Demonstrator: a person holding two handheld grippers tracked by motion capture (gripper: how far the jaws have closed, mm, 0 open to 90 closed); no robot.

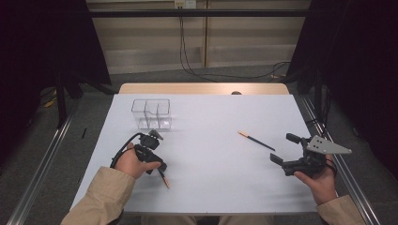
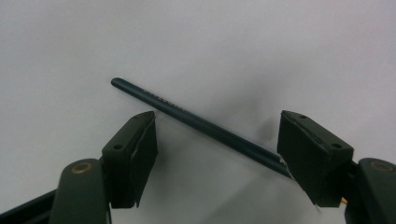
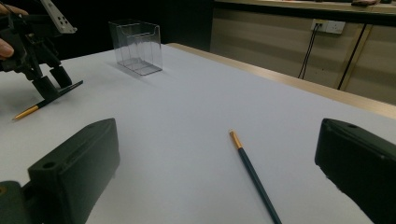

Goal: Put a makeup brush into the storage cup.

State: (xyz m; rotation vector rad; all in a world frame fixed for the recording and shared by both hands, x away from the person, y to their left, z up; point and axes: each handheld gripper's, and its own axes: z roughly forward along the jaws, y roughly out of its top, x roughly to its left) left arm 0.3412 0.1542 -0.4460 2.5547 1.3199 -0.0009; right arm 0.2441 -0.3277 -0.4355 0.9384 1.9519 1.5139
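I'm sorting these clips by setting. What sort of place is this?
Probably a lab or recording room set up for data collection, not a home. A white table stands between black curtains and metal floor rails, cables trail from a wall socket, and the person works with hand-held tongs.

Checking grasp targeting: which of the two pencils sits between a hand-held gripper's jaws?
The near-left pencil, under the left hand-held gripper, lies between its open jaws. The other pencil lies alone mid-table, apart from the right hand-held gripper.
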